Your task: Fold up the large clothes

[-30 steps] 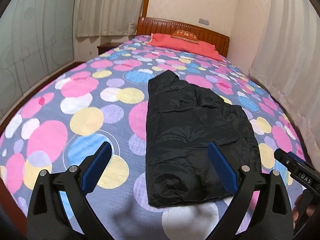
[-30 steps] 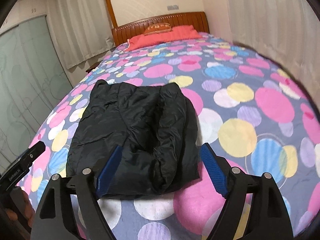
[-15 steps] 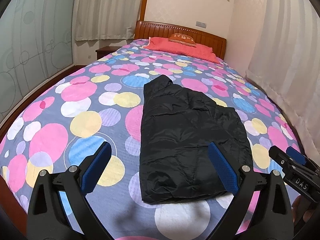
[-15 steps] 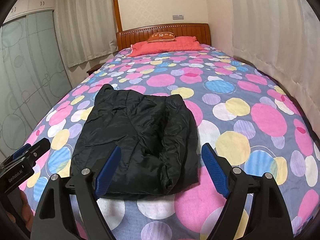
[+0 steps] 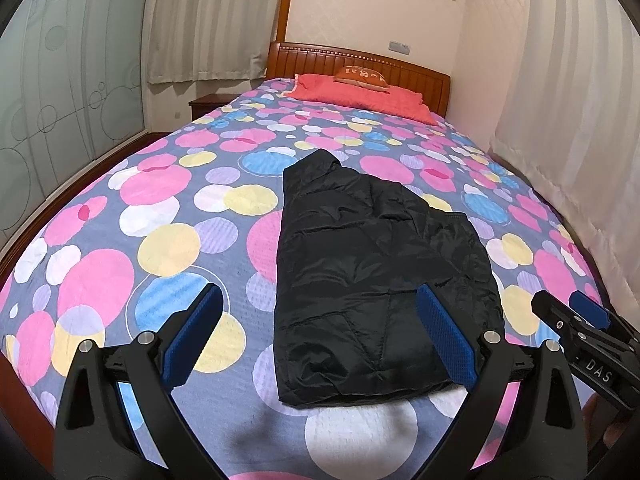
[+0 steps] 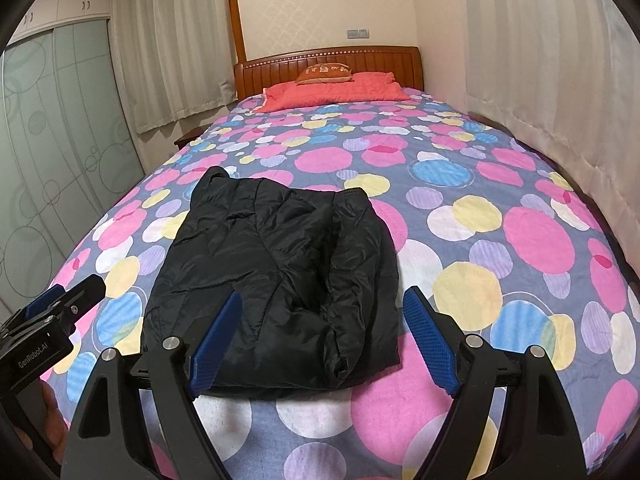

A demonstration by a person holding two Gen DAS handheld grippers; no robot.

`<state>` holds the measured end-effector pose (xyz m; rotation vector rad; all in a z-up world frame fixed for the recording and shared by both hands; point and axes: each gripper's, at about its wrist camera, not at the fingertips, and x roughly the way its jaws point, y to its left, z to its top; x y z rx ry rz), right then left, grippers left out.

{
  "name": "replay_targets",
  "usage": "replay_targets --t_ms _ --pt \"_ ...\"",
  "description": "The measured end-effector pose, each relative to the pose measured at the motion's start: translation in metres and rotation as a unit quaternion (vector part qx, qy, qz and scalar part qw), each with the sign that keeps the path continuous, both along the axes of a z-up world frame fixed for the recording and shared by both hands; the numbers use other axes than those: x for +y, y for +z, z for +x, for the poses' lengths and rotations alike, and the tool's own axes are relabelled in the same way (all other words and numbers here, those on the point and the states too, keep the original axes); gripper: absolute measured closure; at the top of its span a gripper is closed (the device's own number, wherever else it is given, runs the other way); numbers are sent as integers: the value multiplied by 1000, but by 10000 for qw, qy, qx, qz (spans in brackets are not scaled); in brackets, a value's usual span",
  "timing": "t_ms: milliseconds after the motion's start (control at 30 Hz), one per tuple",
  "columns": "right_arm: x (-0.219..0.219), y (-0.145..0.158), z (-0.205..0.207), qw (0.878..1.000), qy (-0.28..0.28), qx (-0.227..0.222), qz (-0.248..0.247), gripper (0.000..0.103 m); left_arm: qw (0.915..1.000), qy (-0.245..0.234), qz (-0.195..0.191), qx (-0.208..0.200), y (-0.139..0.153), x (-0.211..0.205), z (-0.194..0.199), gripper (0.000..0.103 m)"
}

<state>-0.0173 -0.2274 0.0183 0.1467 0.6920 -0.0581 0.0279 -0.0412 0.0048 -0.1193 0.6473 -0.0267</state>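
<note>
A black padded jacket (image 5: 372, 276) (image 6: 280, 272) lies folded into a long rectangle on the spotted bedspread (image 5: 132, 216) (image 6: 500, 240), its hood end pointing toward the headboard. My left gripper (image 5: 320, 336) hovers above the near end of the bed, open, with nothing between its blue pads; the jacket's near edge lies below and ahead. My right gripper (image 6: 324, 340) is open too, held above the jacket's near right corner without touching it. Each gripper shows at the edge of the other's view: the right gripper (image 5: 588, 336), the left gripper (image 6: 52, 312).
A red pillow (image 5: 360, 96) (image 6: 336, 90) and small orange cushion (image 6: 324, 74) rest against the wooden headboard (image 5: 360, 62). Curtains (image 5: 580, 140) hang along the right side of the bed. Glass sliding doors (image 5: 52, 92) stand on the left, a bedside table (image 5: 208, 104) beyond.
Both cameras have pulled back and risen a little, so the jacket sits lower and farther in view. The jacket has not moved and both grippers stay open.
</note>
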Motion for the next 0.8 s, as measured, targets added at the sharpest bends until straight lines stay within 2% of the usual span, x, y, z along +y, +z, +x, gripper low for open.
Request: replay_targets --t_ms 800 --pt "5 -1 2 10000 15 34 -20 22 10000 -10 2 20 -8 0 0 6"
